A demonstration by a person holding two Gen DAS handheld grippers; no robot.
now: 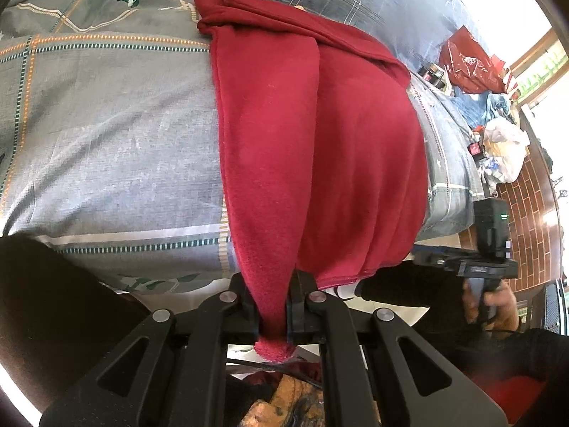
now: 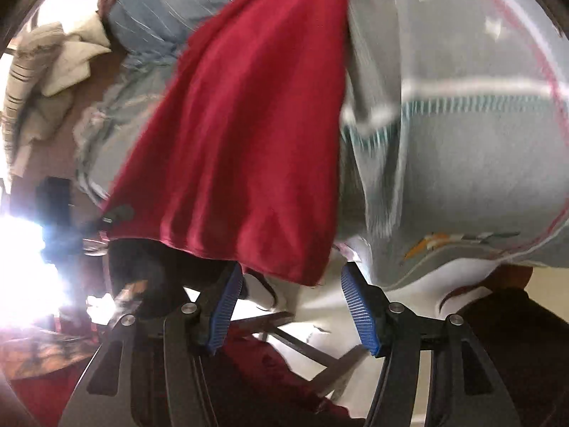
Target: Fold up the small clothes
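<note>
Left wrist view first: the left gripper (image 1: pixel 272 315) is clamped tight on a bunched corner of the red garment (image 1: pixel 320 135), a knob of fabric poking out below the jaws. From that pinch the cloth fans out and lies across the bed (image 1: pixel 106 135), over the grey-blue checked bedsheet, reaching from the near edge up toward the far side, where its top end is folded over in loose layers. Its hem hangs just over the bed's near edge. Off to the right, a hand (image 1: pixel 492 306) grips the handle of the other tool beside the bed's near right corner. Beyond the bed's right edge sit a red plastic bag (image 1: pixel 469 64) and a white plastic bag (image 1: pixel 505 149) above a brick-patterned floor.

Right wrist view, quite blurred: the right gripper (image 2: pixel 290 302) has its blue ribbed pads (image 2: pixel 357 306) standing well apart with nothing pressed between them. The garment's lower corner droops just above the gap, near the left pad, and whether it brushes that pad I cannot tell. Pale cloths (image 2: pixel 46 82) are heaped at far left.
</note>
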